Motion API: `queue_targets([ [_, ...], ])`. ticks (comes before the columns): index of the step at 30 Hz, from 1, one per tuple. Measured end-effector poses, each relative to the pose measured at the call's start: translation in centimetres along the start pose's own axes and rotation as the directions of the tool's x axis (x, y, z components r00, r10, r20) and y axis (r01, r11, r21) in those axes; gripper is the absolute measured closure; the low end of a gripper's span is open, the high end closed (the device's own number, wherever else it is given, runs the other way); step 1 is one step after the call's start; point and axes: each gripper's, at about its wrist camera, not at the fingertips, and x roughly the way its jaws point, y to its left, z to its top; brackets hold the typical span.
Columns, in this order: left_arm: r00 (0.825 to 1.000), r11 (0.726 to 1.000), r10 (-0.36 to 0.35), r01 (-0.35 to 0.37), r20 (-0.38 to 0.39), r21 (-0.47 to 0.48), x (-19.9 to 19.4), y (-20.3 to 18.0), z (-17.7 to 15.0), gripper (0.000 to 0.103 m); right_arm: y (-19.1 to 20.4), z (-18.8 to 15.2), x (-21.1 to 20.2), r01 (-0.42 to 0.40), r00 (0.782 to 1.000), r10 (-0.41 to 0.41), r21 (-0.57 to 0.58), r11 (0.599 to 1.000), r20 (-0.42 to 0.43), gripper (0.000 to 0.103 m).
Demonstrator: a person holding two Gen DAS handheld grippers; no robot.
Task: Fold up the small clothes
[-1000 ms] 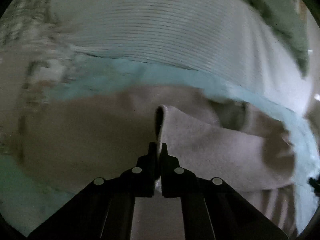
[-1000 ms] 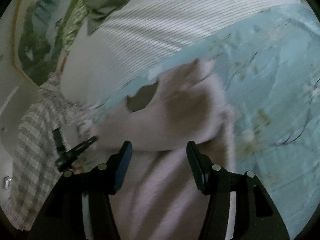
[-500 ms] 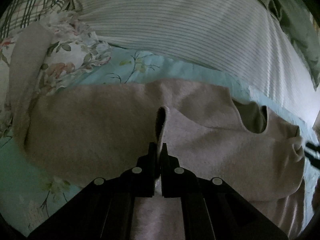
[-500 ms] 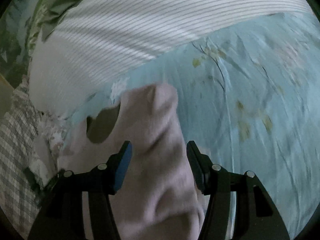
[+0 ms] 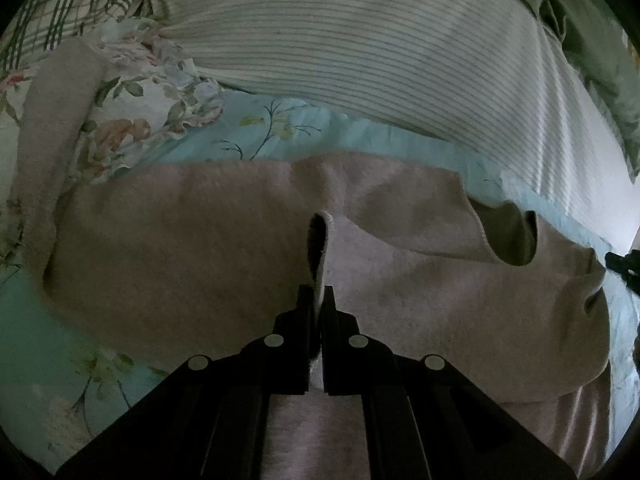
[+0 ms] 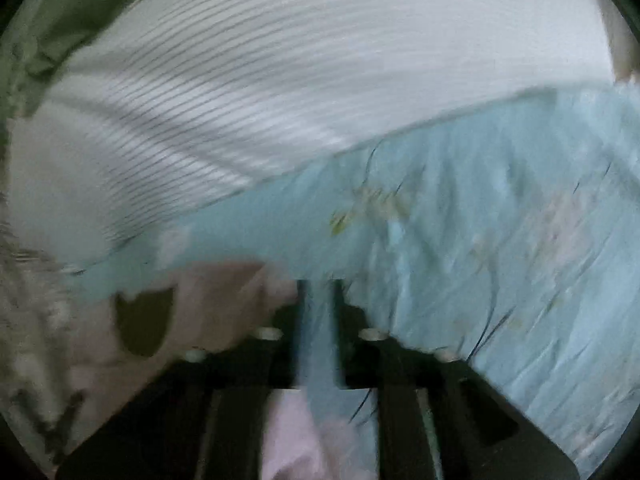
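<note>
From the left wrist we see the left gripper (image 5: 319,294) clenched on a raised edge of the pinkish-beige fleece top (image 5: 180,240), a thin fold standing up between the jaws. The top lies spread across the light-blue floral bedsheet (image 5: 48,364), its neck opening (image 5: 510,236) out at three o'clock and one sleeve trailing up toward ten o'clock over a floral cushion (image 5: 132,120). A striped white pillow (image 5: 360,52) lies across twelve o'clock. The fabric looks soft, light and limp; we judge it will sag and drag rather than hold shape, so hems, shoulders and cuffs are the places to pinch.

From the right wrist, badly blurred, the right gripper (image 6: 319,292) has its jaws opening, with what seems to be only bedsheet between them. The top sits at seven to eight o'clock, just beside the left jaw. We would take the near shoulder next.
</note>
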Motion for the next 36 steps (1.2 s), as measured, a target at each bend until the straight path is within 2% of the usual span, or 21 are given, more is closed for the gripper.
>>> queue_targets([
  [1,1.000,1.000,0.002,-0.002,0.001,-0.002,0.0,0.0,0.0,0.101,-0.2,-0.4,-0.1,-0.023,1.000,0.023,0.008,1.000,-0.002,0.027],
  [3,1.000,1.000,-0.003,0.003,-0.006,-0.008,0.1,0.1,-0.1,0.101,0.0,-0.8,0.1,-0.045,0.999,0.045,-0.007,0.999,-0.013,0.029],
  [5,1.000,1.000,-0.008,0.008,-0.011,-0.006,0.1,-0.1,-0.1,0.101,0.9,-0.6,0.9,-0.038,0.999,0.037,-0.045,0.998,-0.030,0.051],
  [6,1.000,1.000,-0.011,0.011,-0.012,-0.001,0.0,-0.2,-0.1,0.101,1.5,-0.3,1.9,-0.027,0.998,0.024,-0.056,0.998,-0.063,0.056],
  [7,1.000,1.000,-0.015,0.015,-0.009,0.007,-0.1,-0.4,-0.1,0.101,1.7,0.0,3.0,-0.029,0.994,0.023,-0.055,0.998,-0.111,0.070],
  [8,1.000,1.000,-0.018,0.018,-0.008,0.012,-0.2,-0.5,-0.1,0.101,1.7,0.4,3.6,-0.026,0.991,0.019,-0.054,0.998,-0.134,0.096],
  [9,1.000,1.000,-0.022,0.022,-0.005,0.017,-0.4,-0.7,0.0,0.101,2.1,0.7,3.9,0.008,0.991,-0.017,-0.072,0.997,-0.133,0.095],
  [12,0.999,0.999,-0.039,0.038,0.017,0.038,-1.1,-1.2,0.3,0.101,4.0,1.6,3.6,0.114,0.991,-0.124,-0.168,0.979,-0.050,0.097],
  [14,0.999,0.998,-0.030,0.027,0.039,0.064,-1.5,-1.7,0.6,0.101,5.7,2.2,3.2,0.242,0.970,-0.235,-0.248,0.938,0.057,0.097],
  [15,0.999,0.997,-0.019,0.016,0.045,0.076,-1.5,-2.0,0.7,0.101,5.9,2.3,3.2,0.264,0.964,-0.253,-0.254,0.930,0.077,0.097],
  [18,0.999,0.996,0.015,-0.020,0.047,0.092,-1.0,-2.0,0.8,0.101,4.7,2.1,3.1,0.115,0.993,-0.116,-0.160,0.980,0.002,0.094],
  [19,0.999,0.996,0.017,-0.021,0.039,0.088,-0.8,-1.8,0.8,0.101,4.0,1.8,2.7,0.100,0.995,-0.101,-0.133,0.986,-0.004,0.084],
  [20,1.000,0.997,0.010,-0.013,0.029,0.079,-0.5,-1.5,0.7,0.101,3.3,1.3,2.3,0.094,0.995,-0.095,-0.107,0.990,-0.010,0.062],
  [22,1.000,0.998,0.005,-0.007,0.022,0.067,-0.3,-1.0,0.6,0.101,1.7,0.2,1.1,0.053,0.999,-0.053,-0.068,0.996,-0.005,0.036],
  [28,1.000,0.999,0.012,-0.013,0.013,0.052,-0.1,-0.5,0.0,0.101,-1.8,-3.5,0.3,-0.021,0.998,0.021,0.005,1.000,-0.065,0.035],
  [32,1.000,1.000,0.012,-0.011,0.017,-0.014,-0.8,1.0,0.1,0.101,-2.0,-4.3,0.3,-0.037,0.996,0.036,-0.006,0.999,-0.079,0.035],
  [36,0.998,0.997,0.057,-0.056,0.019,-0.062,-0.9,2.4,0.1,0.101,-0.9,-4.2,1.1,-0.036,0.996,0.032,-0.039,0.999,-0.086,0.035],
])
